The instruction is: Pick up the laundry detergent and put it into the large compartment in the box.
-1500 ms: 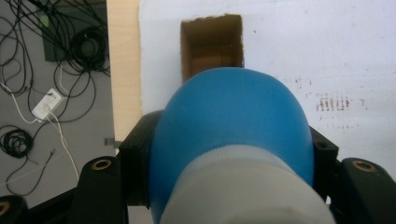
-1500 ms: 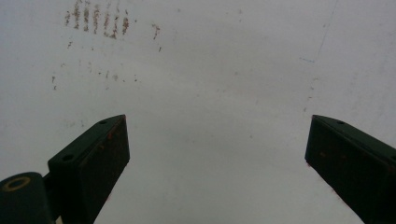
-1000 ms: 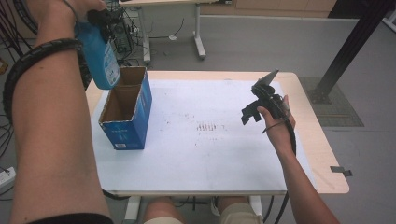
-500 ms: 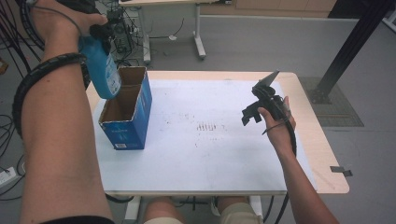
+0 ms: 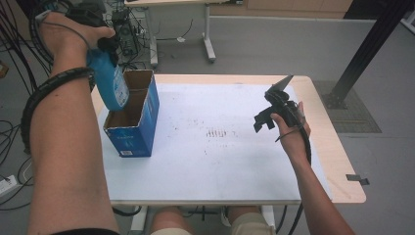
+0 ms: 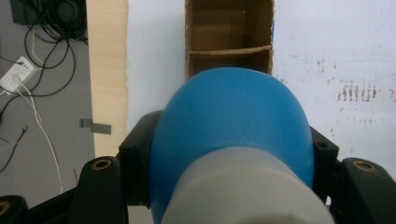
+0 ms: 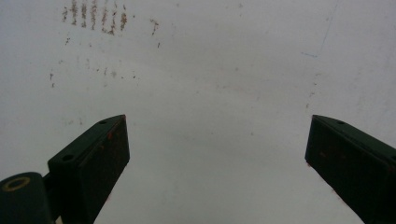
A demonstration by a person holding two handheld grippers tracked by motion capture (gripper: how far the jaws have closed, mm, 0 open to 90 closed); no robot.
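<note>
Nearest, the right gripper [image 5: 266, 117] is held with its jaws spread wide and empty over the white table [image 5: 220, 161], while farther off a blue bottle [image 5: 110, 83] is clamped bottom-down in the left gripper [image 6: 229, 154] just above the open cardboard box [image 5: 132, 120].

I worked in what looked like a lab: a white-topped table [image 5: 235, 171] on a grey floor [image 5: 293, 44], loose cables [image 5: 14, 88], a computer tower [image 5: 122, 29] and another desk [image 5: 195, 2] behind
</note>
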